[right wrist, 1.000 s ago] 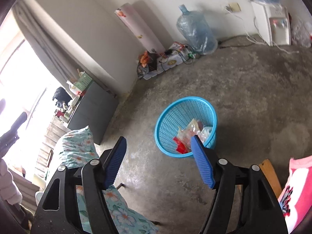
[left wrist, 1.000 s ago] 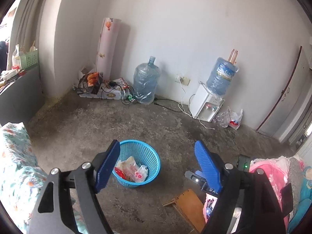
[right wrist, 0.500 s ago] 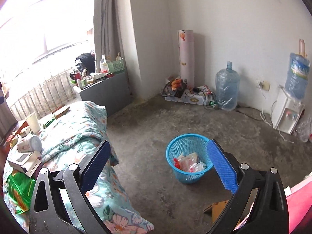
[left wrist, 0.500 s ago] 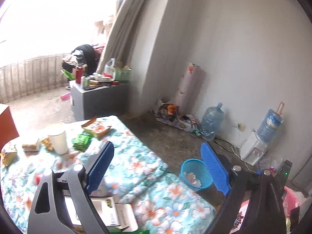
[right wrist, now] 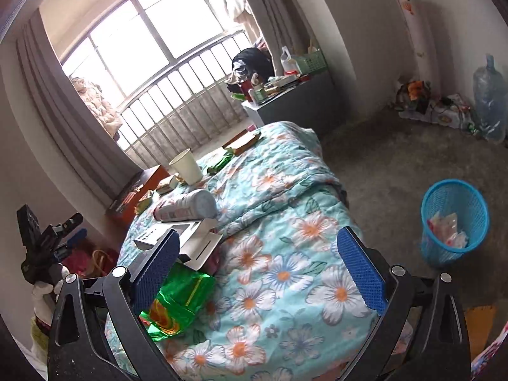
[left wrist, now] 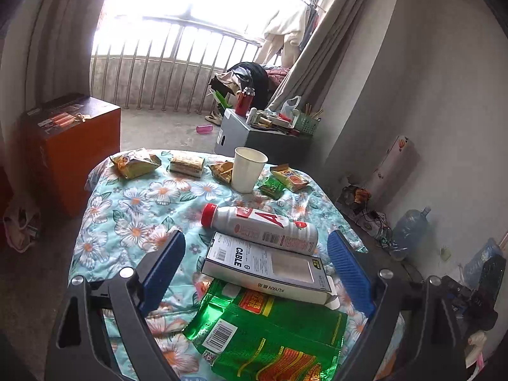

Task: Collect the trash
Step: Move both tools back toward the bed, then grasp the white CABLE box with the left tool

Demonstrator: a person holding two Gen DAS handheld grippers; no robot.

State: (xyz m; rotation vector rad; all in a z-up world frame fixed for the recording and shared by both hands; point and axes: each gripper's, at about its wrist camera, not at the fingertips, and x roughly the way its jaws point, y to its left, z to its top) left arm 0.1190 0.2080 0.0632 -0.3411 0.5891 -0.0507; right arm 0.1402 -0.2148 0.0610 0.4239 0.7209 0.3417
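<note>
Trash lies on a floral-quilted table [left wrist: 133, 209]: a green snack bag [left wrist: 273, 336], a white cable box [left wrist: 266, 266], a white bottle with a red cap [left wrist: 263, 225], a paper cup [left wrist: 247, 168] and several small snack wrappers [left wrist: 133, 162]. My left gripper [left wrist: 257, 273] is open and empty, hovering over the cable box and green bag. My right gripper [right wrist: 260, 270] is open and empty above the quilt, with the green bag [right wrist: 177, 301] by its left finger. A blue mesh basket [right wrist: 454, 222] holding wrappers stands on the floor at the right.
An orange-brown box [left wrist: 70, 146] stands left of the table. A grey cabinet [left wrist: 254, 136] with clutter sits by the barred window. Water jugs [right wrist: 489, 95] and cables line the far wall. The left gripper [right wrist: 47, 247] shows at the right wrist view's left edge.
Both grippers have swung from the basket on the floor round to the quilted table. The left one now hangs close over the cable box and green bag.
</note>
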